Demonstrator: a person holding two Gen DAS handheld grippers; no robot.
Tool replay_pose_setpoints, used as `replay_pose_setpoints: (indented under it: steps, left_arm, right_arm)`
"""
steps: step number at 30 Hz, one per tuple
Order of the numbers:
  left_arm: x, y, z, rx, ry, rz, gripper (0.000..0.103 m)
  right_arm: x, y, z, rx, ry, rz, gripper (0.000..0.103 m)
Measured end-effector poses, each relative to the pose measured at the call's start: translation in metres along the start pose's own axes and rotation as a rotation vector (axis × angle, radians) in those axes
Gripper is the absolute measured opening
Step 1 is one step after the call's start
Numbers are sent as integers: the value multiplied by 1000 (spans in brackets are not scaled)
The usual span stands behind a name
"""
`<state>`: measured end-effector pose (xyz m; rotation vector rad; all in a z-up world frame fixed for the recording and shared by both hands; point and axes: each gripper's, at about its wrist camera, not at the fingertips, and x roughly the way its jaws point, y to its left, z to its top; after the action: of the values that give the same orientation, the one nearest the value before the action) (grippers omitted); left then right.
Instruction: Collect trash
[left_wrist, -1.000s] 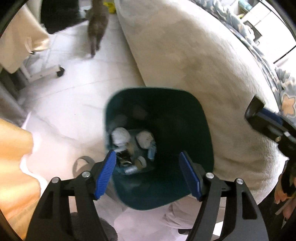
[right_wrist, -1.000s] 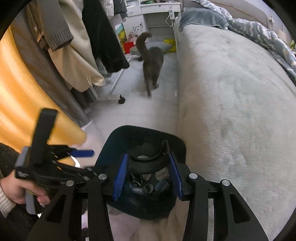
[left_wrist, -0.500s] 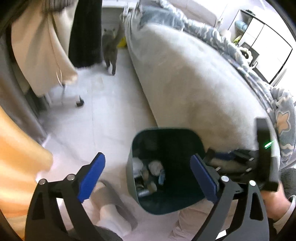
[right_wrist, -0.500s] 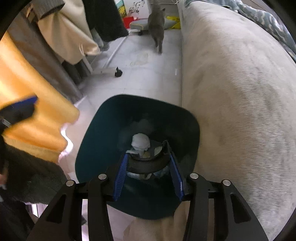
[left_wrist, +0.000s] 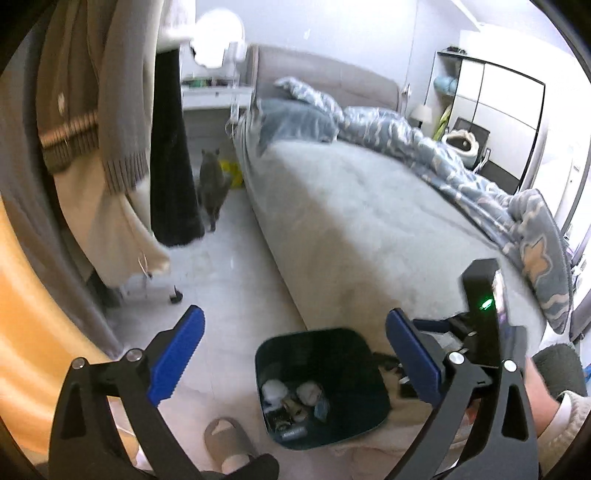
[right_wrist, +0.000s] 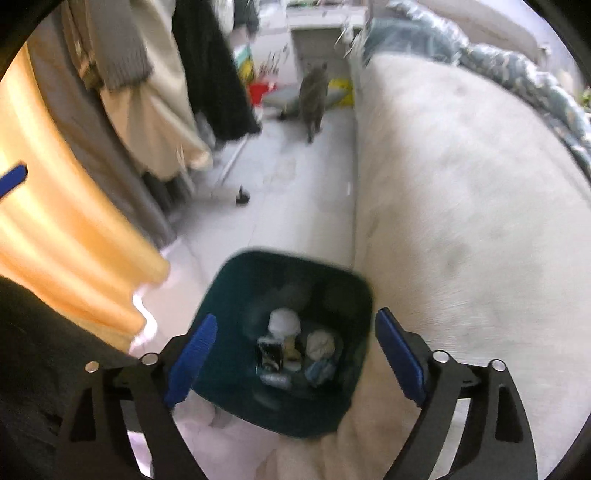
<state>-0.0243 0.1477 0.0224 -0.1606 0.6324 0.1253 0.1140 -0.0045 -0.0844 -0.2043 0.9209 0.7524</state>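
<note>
A dark green trash bin (left_wrist: 354, 354) (right_wrist: 236, 295) stands on the floor against the bed's side. It holds several pieces of trash (left_wrist: 295, 400) (right_wrist: 295, 347): crumpled white tissues, small wrappers and a bottle. My left gripper (left_wrist: 295, 362) is open and empty, raised well above the bin. My right gripper (right_wrist: 293, 356) is open and empty, directly over the bin's opening. The right gripper's body also shows in the left wrist view (left_wrist: 480, 325), at the bin's right.
A grey bed (left_wrist: 369, 221) with a blue patterned duvet fills the right side. Hanging clothes on a wheeled rack (left_wrist: 110, 147) and an orange curtain (right_wrist: 55, 221) line the left. A grey cat (left_wrist: 212, 184) stands on the floor at the far end. A slipper (left_wrist: 229, 439) lies beside the bin.
My right gripper has opened and let go of the black curved piece, which is no longer between its fingers. My left gripper has risen and tilted up away from the bin.
</note>
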Motion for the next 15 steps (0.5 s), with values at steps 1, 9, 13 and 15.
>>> replay_pose_setpoints:
  steps: [1,9,13,15]
  left_arm:
    - [-7,-5,2,17,-19,12,100]
    - [-22,-37,13,56,-65,-10,100]
    - [-22,-51,12,94,-90,24,100]
    - [-23,-54,12,85,-106,0,100]
  right_arm:
    - [-17,-6,2,18,-38,-7,94]
    - [-130,-45,-13,65,-259,-181,100]
    - [-179,-73,-34,107,-340,-277,100]
    - [-206,-89,-44,129,-379,-325,100]
